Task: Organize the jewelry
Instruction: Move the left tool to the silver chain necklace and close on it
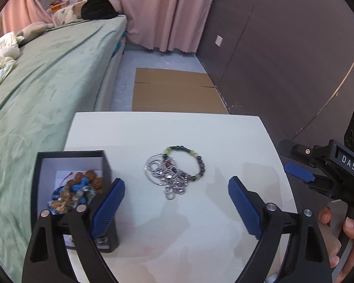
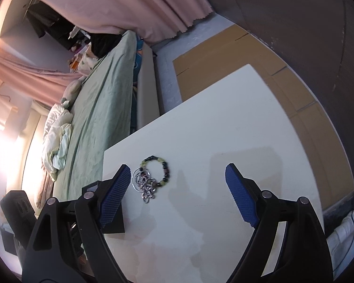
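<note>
While both tools hang above white table (image 1: 224, 132), nothing held. Left gripper (image 1: 177, 186) wide apart, empty. Right gripper (image 2: 178, 176) wide apart, empty too. Just past left gripper: silver chain (image 1: 171, 179) heaped in tangle, touching bead bracelet (image 1: 188, 160). Left of that pile: black box (image 1: 106, 165), more jewelry inside. Chain light, floppy, slippery; best pinch thick heap. Bracelet bendy; pinch bead side away from chain.
</note>
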The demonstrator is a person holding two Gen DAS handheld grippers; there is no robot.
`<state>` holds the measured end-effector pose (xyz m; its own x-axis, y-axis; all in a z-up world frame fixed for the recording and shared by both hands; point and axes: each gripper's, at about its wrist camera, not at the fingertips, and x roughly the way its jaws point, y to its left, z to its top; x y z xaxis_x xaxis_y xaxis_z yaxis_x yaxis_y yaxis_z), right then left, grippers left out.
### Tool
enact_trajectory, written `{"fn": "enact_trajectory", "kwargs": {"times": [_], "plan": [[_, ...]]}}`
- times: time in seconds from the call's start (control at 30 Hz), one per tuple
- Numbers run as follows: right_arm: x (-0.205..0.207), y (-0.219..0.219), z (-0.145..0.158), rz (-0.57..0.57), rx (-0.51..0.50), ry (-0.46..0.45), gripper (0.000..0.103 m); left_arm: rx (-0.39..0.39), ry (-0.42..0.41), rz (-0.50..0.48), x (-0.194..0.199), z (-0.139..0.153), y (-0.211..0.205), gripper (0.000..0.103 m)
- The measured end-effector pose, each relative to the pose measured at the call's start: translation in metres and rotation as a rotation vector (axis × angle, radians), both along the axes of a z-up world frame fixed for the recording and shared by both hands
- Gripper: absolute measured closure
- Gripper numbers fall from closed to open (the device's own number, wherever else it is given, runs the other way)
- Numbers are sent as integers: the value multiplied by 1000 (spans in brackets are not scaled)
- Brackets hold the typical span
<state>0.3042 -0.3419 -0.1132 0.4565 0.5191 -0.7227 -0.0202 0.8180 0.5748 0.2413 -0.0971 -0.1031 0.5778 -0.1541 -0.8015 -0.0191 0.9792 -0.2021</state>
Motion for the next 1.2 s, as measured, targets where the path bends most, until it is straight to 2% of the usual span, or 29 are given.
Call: {"fn": "enact_trajectory", "kwargs": {"times": [0.23,0.4,0.57,0.73,0.9,0.97,1.03,1.1,1.13,1.17,1.2], "plan": [[4,-10,0,-22,11,3,21,13,45,-22,17,-18,-15,41],[5,-14,-1,-38,22,11,21,17,89,-26,28,-38,-20,61],[7,-13,-4,-41,27,27,21,29,118,-26,38,-56,-22,66],[7,-13,-3,-40,29,25,21,34,141,-3,47,-71,-18,66],[8,-13,-3,-36,28,28,21,34,129,13,53,-76,-13,64],[9,-12,-3,-33,26,28,21,32,125,10,52,-76,-12,72],[10,-11,-3,-30,26,27,21,37,124,8,51,-73,-11,87],[11,-10,-3,-27,28,28,21,28,128,8,50,-72,-10,87],[11,-8,-4,-25,29,30,21,27,121,5,48,-70,-10,90],[12,-7,-4,-22,31,32,21,31,112,2,47,-66,-10,101],[12,-6,-5,-17,33,34,21,30,105,-4,46,-62,-10,101]]}}
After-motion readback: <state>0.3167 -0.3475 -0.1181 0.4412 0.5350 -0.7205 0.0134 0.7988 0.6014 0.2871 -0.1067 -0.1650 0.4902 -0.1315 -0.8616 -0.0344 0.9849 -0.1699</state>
